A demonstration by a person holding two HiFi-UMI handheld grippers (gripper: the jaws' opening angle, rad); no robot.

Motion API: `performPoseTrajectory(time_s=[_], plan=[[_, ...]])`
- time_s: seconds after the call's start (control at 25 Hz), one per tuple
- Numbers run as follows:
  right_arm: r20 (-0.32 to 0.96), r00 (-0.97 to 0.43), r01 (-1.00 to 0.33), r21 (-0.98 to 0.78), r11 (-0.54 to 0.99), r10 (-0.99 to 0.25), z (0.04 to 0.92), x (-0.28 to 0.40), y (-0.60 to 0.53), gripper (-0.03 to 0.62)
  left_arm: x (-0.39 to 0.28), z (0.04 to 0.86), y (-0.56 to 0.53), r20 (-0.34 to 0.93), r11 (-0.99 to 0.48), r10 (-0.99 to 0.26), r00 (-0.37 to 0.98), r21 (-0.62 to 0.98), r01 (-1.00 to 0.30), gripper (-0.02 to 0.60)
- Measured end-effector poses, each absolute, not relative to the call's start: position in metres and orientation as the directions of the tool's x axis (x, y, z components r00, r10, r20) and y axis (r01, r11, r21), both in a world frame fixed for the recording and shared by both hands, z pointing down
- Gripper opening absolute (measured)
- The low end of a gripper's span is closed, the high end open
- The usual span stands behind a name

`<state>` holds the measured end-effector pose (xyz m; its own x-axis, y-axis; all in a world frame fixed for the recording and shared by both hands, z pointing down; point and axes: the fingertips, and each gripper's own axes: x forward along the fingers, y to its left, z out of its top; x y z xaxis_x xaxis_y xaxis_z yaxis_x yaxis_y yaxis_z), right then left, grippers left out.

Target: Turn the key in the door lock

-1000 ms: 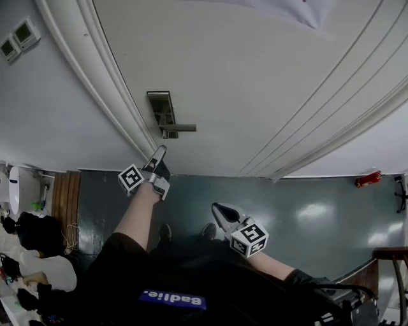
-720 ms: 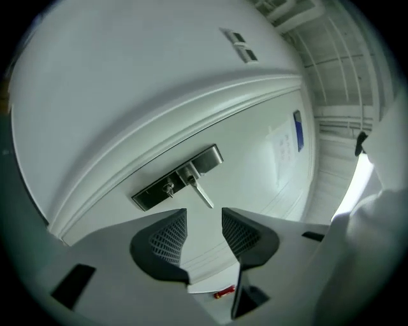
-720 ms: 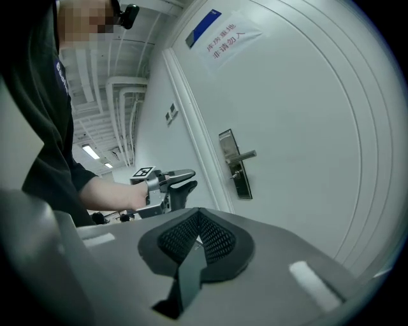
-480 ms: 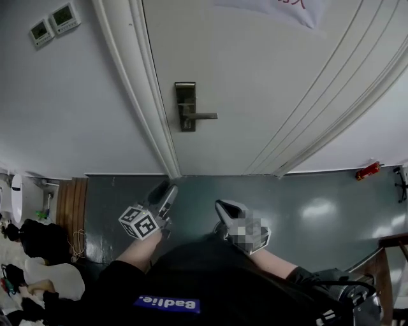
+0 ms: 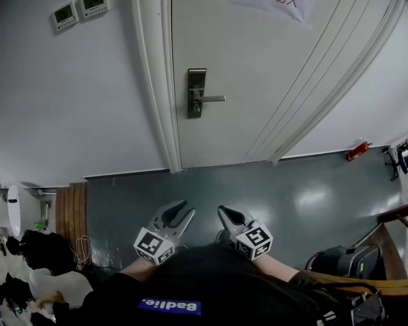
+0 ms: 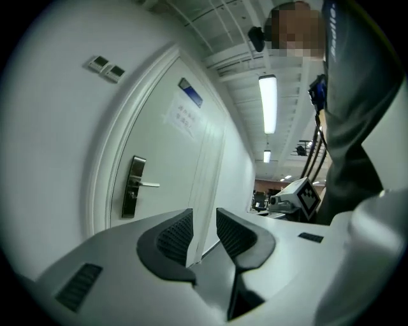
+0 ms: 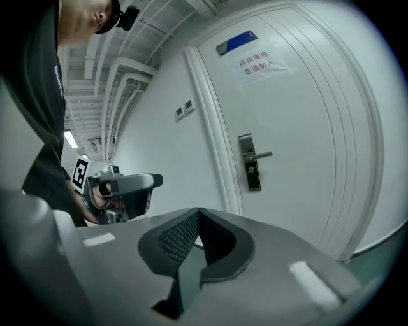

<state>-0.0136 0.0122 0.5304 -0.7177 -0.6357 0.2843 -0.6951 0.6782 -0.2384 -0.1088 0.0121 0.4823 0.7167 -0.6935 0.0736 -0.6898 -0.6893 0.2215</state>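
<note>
Moved since earlier: both grippers have drawn back from the door [image 5: 255,76] toward the person's body. The left gripper [image 5: 181,214] was up near the door's foot below the lock a second ago. It now sits low in the head view and has rolled over.
Left gripper: jaws stand apart by a narrow gap and are closing. Nothing is between them; only the far wall shows through the gap. It points level at the door.
Right gripper [image 5: 224,211]: jaw tips meet, pads together, nothing held. It sits just beside the left gripper, apart from it, aimed slightly down.
Lock plate [image 5: 197,93]: upright metal strip near the door's left edge, close to the door frame [image 5: 159,83].
Lever handle [image 5: 214,99]: sticks out level to the right from the plate's middle.
Key: too small to make out; I cannot tell whether one sits in the plate's lower part.
Grippers to lock: well apart, with a stretch of grey-green floor [image 5: 255,191] between them. Neither gripper touches the door.
Door: closed, white, with a paper notice [image 5: 287,6] near the top edge of the head view.
Wall left of the frame: two small wall panels [image 5: 80,9] side by side.
Floor at right: a small red object [image 5: 357,151] lies at the wall's foot. A black bag [image 5: 341,261] is near the person.
</note>
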Motion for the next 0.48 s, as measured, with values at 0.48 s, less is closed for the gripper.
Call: performPoseTrajectory(time_s=[0.48], plan=[[0.217,-0.775,-0.627,-0.147,0.765,-0.594,0.497,0.011,0.041,0.000,-0.047,0.443,0.070,0.058,-0.773,-0.628,0.776,0.070,-0.631,0.028]])
